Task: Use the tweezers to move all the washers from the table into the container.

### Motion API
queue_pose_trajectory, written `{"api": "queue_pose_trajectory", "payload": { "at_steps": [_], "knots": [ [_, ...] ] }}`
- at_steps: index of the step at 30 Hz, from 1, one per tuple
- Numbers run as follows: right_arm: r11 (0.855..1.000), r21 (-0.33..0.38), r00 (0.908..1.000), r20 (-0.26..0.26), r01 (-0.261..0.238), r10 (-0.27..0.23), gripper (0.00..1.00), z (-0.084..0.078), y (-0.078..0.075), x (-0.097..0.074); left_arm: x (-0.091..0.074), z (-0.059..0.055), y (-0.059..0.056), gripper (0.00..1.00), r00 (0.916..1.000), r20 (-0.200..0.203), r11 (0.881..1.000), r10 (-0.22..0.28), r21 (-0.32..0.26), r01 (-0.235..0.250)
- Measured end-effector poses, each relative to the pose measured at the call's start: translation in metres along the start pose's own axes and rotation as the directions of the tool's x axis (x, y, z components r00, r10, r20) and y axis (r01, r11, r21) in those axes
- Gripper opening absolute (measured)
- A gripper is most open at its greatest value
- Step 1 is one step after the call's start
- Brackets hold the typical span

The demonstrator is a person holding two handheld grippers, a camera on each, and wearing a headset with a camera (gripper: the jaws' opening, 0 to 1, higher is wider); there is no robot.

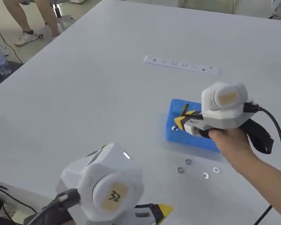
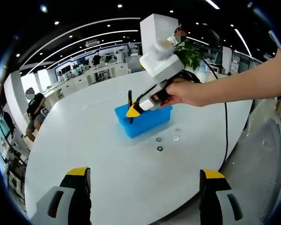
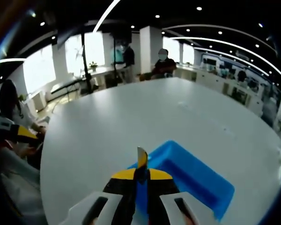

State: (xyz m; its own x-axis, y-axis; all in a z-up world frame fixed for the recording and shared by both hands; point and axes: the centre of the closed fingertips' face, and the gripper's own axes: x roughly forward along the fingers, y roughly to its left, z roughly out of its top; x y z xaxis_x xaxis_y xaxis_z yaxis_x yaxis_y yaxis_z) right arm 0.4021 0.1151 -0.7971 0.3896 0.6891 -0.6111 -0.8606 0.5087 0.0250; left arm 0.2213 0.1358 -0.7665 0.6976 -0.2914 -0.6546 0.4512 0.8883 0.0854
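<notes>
Washers (image 1: 205,176), four that I can count, lie loose on the white tabletop (image 1: 98,93) just beside the near edge of the blue container (image 1: 176,137). They are close together but not touching one another. My right hand-held gripper (image 1: 178,123) hangs over the container with its jaws pinched together on the tweezers (image 2: 129,105). The tweezers stand roughly upright, and their lower tips reach down inside the container near its left end as the head view shows it. Whether they carry a washer I cannot tell from here. A hand (image 1: 232,143) grips that tool from the right. My left hand-held gripper (image 2: 144,173) sits low over bare tabletop, well apart from the container, with its jaws spread wide and nothing between them. Farther across the tabletop, beyond the container, lies a white power strip (image 1: 182,64).
</notes>
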Motion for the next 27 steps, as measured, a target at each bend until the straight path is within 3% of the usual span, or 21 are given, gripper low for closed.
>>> {"api": "queue_pose_trajectory", "payload": {
  "at_steps": [12, 13, 27],
  "knots": [
    [0.997, 0.076, 0.9999, -0.012, -0.003, 0.004, 0.04, -0.01, -0.007, 0.011, -0.001, -0.004, 0.004, 0.99, 0.9999, -0.008, 1.0, 0.008, -0.008, -0.008],
    [0.997, 0.073, 1.0, 0.005, 0.0, 0.0, 0.04, -0.007, -0.006, 0.01, -0.001, -0.005, 0.004, 0.99, 0.9999, -0.009, 1.0, 0.005, -0.01, -0.005],
    [0.999, 0.043, 0.9999, -0.012, 0.01, -0.009, 0.05, -0.008, -0.008, 0.012, -0.003, -0.004, 0.001, 0.99, 1.0, -0.005, 1.0, 0.0, -0.001, 0.0]
  ]
}}
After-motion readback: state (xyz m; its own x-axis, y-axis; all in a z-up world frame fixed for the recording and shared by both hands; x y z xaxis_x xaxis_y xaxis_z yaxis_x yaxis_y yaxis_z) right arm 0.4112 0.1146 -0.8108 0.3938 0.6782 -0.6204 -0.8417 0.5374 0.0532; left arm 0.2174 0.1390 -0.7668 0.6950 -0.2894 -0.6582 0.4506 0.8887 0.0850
